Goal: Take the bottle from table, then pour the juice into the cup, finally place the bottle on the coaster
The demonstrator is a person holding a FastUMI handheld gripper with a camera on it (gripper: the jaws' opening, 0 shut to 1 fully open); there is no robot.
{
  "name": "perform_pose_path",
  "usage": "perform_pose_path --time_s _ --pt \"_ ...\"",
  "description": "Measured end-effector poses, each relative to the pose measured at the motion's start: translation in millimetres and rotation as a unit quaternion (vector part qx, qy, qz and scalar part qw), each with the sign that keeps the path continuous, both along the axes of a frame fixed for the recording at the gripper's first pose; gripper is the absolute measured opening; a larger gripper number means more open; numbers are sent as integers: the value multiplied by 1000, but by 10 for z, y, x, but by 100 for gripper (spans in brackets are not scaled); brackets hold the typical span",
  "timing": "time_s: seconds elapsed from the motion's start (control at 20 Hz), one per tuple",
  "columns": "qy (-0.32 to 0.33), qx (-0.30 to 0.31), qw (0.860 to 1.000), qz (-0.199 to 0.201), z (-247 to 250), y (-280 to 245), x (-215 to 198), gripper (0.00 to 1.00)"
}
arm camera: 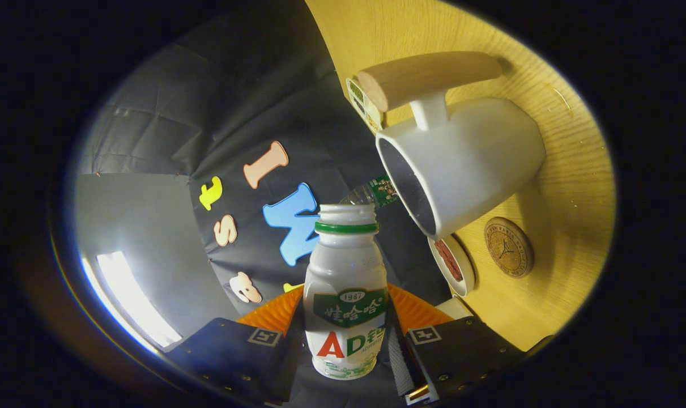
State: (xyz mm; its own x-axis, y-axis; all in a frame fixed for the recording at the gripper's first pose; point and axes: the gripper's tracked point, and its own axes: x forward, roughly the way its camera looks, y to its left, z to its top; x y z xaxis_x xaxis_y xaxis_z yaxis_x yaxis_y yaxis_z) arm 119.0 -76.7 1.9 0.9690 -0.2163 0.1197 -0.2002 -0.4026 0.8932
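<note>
the gripper (345, 340) holds the small white juice bottle (345, 294) between its two fingers, both pressing its lower body, and the whole view is rolled over, so the bottle is tipped toward the cup. the bottle's open mouth, above a green neck ring, points just short of the white mug (461, 164), whose dark opening faces the bottle. the mug carries a wooden handle (427, 76) on top and sits on the yellow wooden surface (569, 187).

this looks like the pouring step. to do it well, bring the mouth over the mug's rim before tipping further (right now the lip looks just outside it, though the fisheye makes that hard to judge). roll slowly, keep the squeeze steady so the smooth plastic doesn't slip.

the round cork coaster (508, 247) lies beyond the mug on the surface, beside a small white dish (453, 265) with something red in it. that coaster is the landing spot afterwards.
</note>
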Motion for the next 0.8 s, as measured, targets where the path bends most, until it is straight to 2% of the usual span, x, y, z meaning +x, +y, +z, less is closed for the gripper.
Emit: perform_pose_path --time_s 0.45,0.8 --pt "11 -19 1000 6 -77 51 23 67" --pt "87 -151 985 8 -286 67 113 66"
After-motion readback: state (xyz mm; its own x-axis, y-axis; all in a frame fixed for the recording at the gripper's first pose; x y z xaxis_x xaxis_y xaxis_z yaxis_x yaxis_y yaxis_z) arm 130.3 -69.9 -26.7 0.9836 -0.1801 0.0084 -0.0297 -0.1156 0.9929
